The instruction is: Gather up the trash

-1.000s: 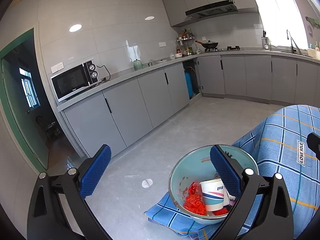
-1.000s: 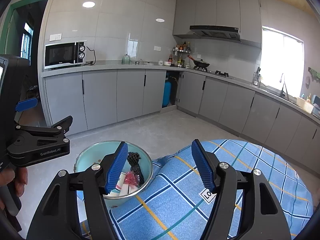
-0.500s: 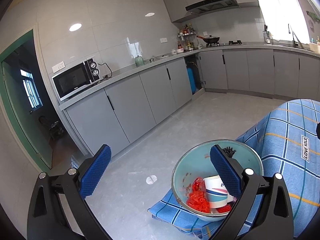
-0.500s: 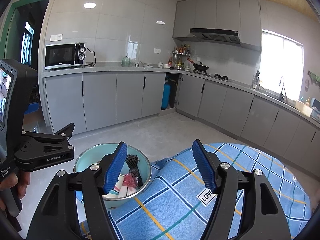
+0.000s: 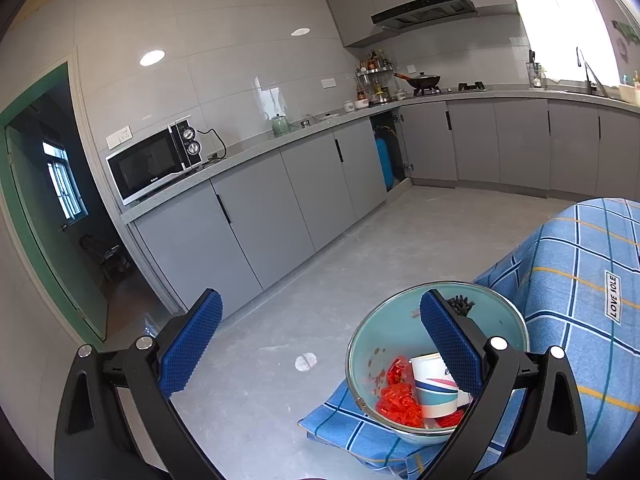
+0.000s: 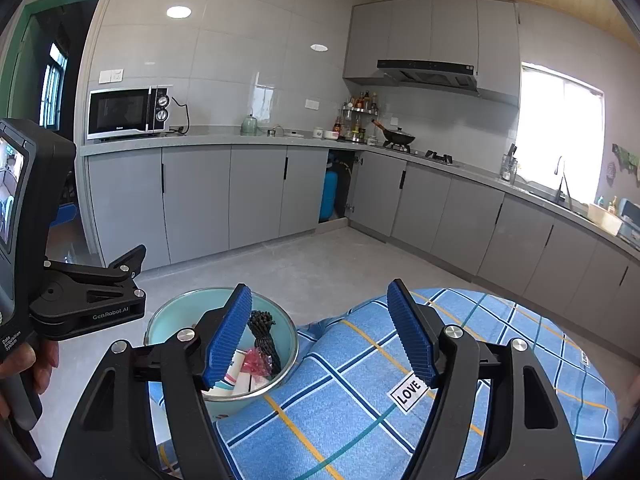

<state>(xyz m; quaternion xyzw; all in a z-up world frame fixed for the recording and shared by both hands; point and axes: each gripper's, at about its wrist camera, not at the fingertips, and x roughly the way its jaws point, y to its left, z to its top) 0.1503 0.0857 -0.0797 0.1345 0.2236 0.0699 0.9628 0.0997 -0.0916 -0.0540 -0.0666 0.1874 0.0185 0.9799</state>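
Right, you're holding the right gripper [image 6: 320, 332] over the blue checked cloth [image 6: 360, 400], fingers spread with nothing between them. Your left gripper [image 5: 320, 344] is gaping too, empty. Just beyond, the teal bowl [image 5: 384, 332] is sitting on the cloth's edge, carrying red wrappers [image 5: 398, 398], a paper cup [image 5: 432, 388] and a black cord bundle [image 6: 262, 334].

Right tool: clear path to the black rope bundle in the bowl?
Probably yes. The right tool is open and empty, and the black braided rope bundle lies on top in the pale green metal bowl, uncovered, just beside its left finger.
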